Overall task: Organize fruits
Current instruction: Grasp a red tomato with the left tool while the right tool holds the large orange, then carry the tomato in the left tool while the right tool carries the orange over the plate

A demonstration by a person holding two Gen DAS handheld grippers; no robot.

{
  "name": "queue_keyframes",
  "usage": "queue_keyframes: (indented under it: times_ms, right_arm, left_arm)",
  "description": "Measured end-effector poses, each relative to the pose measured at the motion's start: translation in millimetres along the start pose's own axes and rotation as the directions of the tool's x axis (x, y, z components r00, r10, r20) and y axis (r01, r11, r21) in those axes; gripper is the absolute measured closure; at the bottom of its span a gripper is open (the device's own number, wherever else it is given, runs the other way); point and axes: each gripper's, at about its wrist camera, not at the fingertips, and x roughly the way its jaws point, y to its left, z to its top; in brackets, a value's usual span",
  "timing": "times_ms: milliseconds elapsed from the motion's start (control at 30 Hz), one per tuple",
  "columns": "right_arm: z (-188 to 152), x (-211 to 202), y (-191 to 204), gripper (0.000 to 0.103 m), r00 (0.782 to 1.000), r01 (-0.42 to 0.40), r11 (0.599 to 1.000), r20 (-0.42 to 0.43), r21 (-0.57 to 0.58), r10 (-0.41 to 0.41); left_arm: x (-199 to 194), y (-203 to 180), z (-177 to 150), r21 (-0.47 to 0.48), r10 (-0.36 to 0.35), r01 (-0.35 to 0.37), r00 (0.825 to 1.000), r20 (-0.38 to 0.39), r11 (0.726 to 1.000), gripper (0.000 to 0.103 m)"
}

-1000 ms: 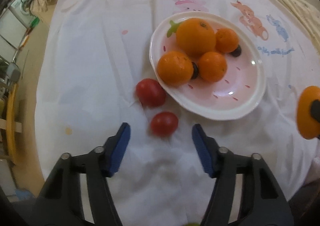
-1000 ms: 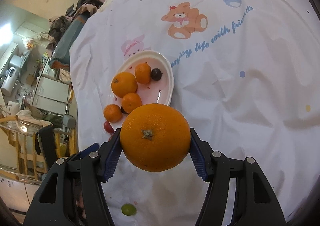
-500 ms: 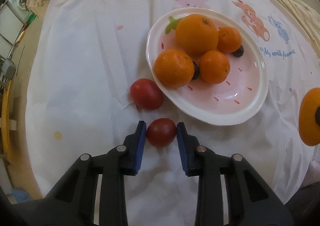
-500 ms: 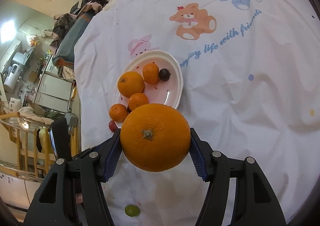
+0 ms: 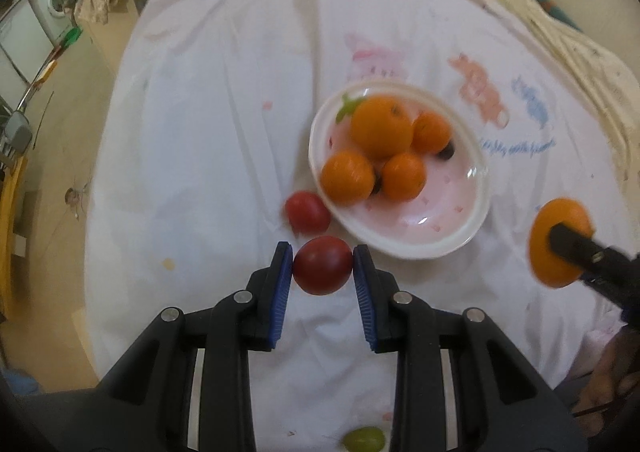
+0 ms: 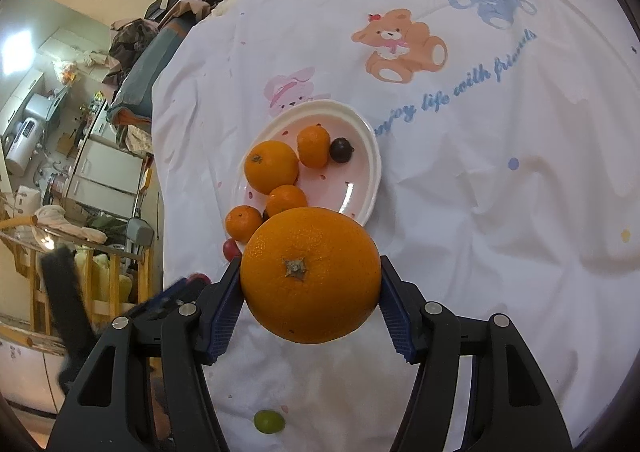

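My left gripper (image 5: 322,272) is shut on a red tomato (image 5: 322,264) and holds it above the cloth, just short of the white and pink plate (image 5: 460,240). The plate holds several oranges (image 5: 382,127) and dark grapes (image 5: 447,151). A second red tomato (image 5: 307,211) lies on the cloth against the plate's near left rim. My right gripper (image 6: 311,292) is shut on a large orange (image 6: 311,275) and holds it up in front of the plate (image 6: 368,167). That orange also shows at the right of the left wrist view (image 5: 558,244).
A green grape (image 5: 365,439) lies on the white printed tablecloth (image 5: 224,99) near me; it also shows in the right wrist view (image 6: 269,421). The table's edge falls off to the left, with the floor, chairs and kitchen appliances (image 6: 100,175) beyond.
My left gripper closed on the near tomato and lifted it off the cloth. My right gripper kept its hold on the large orange and drifted slightly toward the plate.
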Motion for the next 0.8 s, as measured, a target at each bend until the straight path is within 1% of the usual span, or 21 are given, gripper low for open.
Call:
queue_keyframes:
  times_ms: [167, 367, 600, 733, 800]
  right_arm:
    - [10, -6, 15, 0.038, 1.0, 0.017, 0.999, 0.009, -0.04, -0.017]
    - [29, -9, 22, 0.038, 0.999, 0.035, 0.997, 0.028, -0.062, -0.033]
    - [53, -2, 26, 0.038, 0.998, 0.066, 0.994, 0.029, -0.09, -0.064]
    - [62, 7, 24, 0.038, 0.997, 0.069, 0.993, 0.027, -0.093, -0.067]
    - [64, 15, 19, 0.038, 0.997, 0.069, 0.994, 0.021, -0.084, -0.068]
  left_arm:
    - [-20, -5, 20, 0.017, -0.035, 0.034, 0.998, 0.045, 0.999, 0.076]
    - [-26, 0, 39, 0.03, -0.029, 0.027, 0.998, 0.06, 0.999, 0.076]
    - [-23, 2, 64, 0.044, -0.007, 0.004, 0.998, 0.064, 0.999, 0.076]
    - [-14, 0, 77, 0.064, 0.007, -0.012, 0.998, 0.069, 0.998, 0.076]
    - [-6, 0, 83, 0.063, -0.002, -0.002, 0.998, 0.064, 0.998, 0.076]
